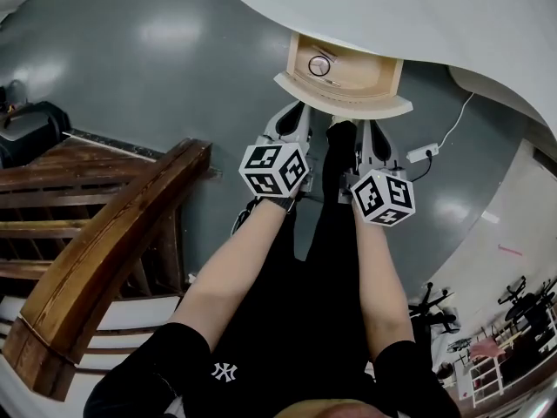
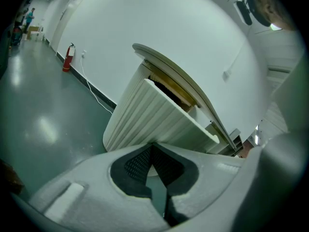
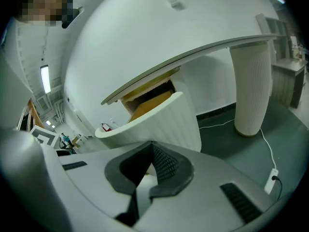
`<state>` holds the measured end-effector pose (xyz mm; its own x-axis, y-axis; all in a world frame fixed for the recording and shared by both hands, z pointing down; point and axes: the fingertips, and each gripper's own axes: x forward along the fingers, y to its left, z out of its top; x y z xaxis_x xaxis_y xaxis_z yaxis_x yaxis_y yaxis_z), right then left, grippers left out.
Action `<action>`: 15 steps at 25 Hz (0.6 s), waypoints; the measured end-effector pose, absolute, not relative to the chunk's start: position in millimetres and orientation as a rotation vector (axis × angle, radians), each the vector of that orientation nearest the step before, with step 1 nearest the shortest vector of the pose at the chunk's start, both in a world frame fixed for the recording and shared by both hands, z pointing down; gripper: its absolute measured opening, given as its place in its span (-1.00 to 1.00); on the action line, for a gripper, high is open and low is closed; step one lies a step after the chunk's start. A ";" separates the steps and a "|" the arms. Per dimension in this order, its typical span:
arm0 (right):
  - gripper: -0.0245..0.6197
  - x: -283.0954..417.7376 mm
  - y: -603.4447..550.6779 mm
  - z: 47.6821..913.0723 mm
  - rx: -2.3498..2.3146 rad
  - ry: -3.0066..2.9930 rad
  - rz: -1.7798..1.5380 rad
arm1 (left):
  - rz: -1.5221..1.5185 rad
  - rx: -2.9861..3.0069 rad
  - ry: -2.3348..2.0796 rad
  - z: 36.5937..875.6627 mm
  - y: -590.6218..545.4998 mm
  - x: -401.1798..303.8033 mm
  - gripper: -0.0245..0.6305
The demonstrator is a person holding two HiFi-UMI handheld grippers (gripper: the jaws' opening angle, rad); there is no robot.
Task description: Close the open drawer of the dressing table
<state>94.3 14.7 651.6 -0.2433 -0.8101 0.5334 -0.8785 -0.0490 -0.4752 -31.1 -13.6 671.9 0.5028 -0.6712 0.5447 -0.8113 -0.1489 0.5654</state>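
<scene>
Grey-green polished floor [image 1: 157, 50] fills most of the head view, and the white curved top of the desk [image 1: 418, 7] sweeps across the upper right. A fluted white column [image 3: 251, 86] carries that top at the far end in the right gripper view. Dark wooden stair rails [image 1: 113, 233] stand at the left, well apart from the desk. The drawer [image 1: 348, 98] is pulled out from under the desktop, showing a pale wood interior behind a curved, fluted white front. The person's bare forearms reach forward from black sleeves, one to each tool. The left gripper [image 1: 296, 110] points at the left part of the drawer front, and in its own view the left gripper [image 2: 153, 145] has its jaws pressed together with nothing between them, the ribbed front [image 2: 154, 115] rising just beyond the tips. The right gripper [image 1: 369, 126] sits just beside it, below the right part of the front; the right gripper [image 3: 152, 144] likewise has its jaws closed and empty, tips close up to the front [image 3: 164, 120]. Whether either tip touches the drawer cannot be told. A white power strip [image 1: 420, 153] lies on the floor near the desk. A small round object [image 1: 319, 65] lies inside the drawer.
</scene>
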 end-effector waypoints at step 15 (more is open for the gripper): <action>-0.88 109.0 -70.5 643.8 1.873 -2.260 0.986 | 0.131 2.052 -1.303 663.2 -97.7 -16.0 -0.90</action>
